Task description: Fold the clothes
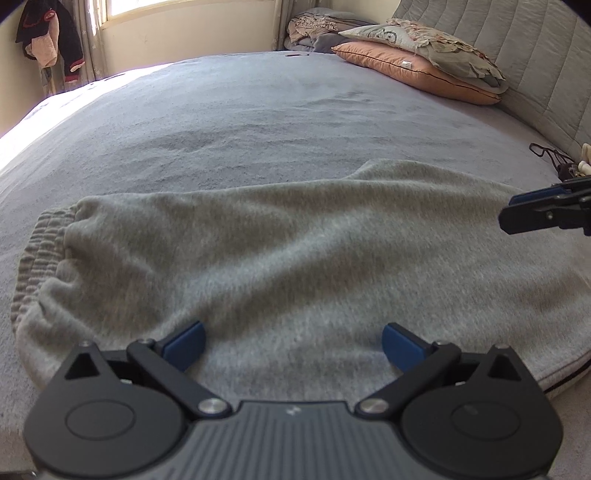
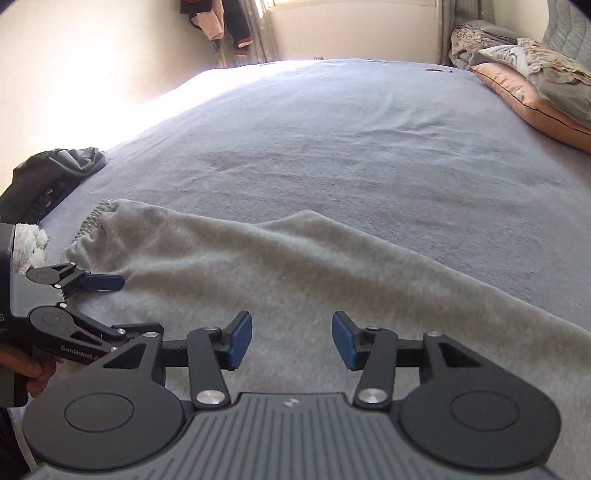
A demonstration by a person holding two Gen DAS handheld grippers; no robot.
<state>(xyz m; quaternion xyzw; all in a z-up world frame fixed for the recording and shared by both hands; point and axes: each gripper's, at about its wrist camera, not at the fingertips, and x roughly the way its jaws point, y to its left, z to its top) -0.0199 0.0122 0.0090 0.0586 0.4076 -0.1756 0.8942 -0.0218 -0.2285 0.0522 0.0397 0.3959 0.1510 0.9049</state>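
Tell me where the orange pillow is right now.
The orange pillow lies at the far right of the bed, against the headboard, under a patterned pillow. The right wrist view shows it at the right edge.

1. Daylight enters from the window (image 1: 122,9) at the far wall; both views are bright overall.
2. Glare washes out the bed (image 2: 332,147) along its far left edge, with a purple fringe.
3. Shadows are soft and faint.
4. Fisheye bowing curves the bed; corners are vignetted dark.
5. Fabric texture is slightly soft; far wall clothing (image 1: 51,40) is blurred.
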